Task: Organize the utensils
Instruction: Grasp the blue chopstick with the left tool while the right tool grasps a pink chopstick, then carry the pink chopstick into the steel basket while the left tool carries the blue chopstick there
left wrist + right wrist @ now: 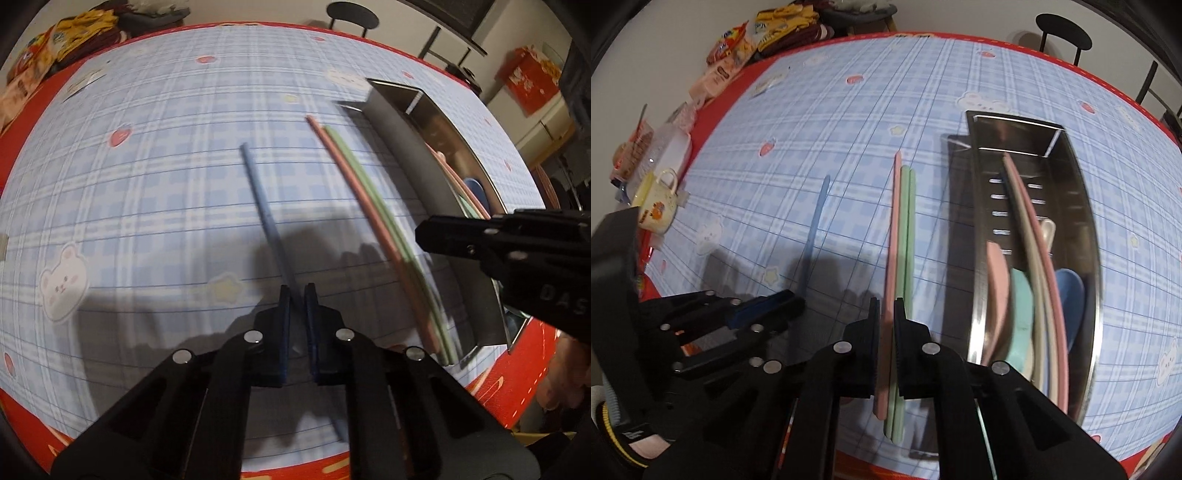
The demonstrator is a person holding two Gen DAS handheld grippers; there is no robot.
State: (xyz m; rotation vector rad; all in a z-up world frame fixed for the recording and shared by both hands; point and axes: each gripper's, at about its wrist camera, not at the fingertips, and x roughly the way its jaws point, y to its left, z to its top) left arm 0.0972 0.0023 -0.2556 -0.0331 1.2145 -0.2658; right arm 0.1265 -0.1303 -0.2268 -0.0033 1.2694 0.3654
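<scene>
My left gripper is shut on a blue chopstick and holds it just above the checked tablecloth; it also shows in the right wrist view. My right gripper is shut on a bundle of a pink chopstick and green chopsticks, seen from the left wrist view as well. A steel utensil tray lies right of the bundle and holds pink, beige and dark chopsticks and pink, teal and blue spoons. The right gripper's finger hangs over the tray.
A yellow mug, a clear container and snack packets crowd the table's far left edge. A black chair stands behind the table. The red border marks the near table edge.
</scene>
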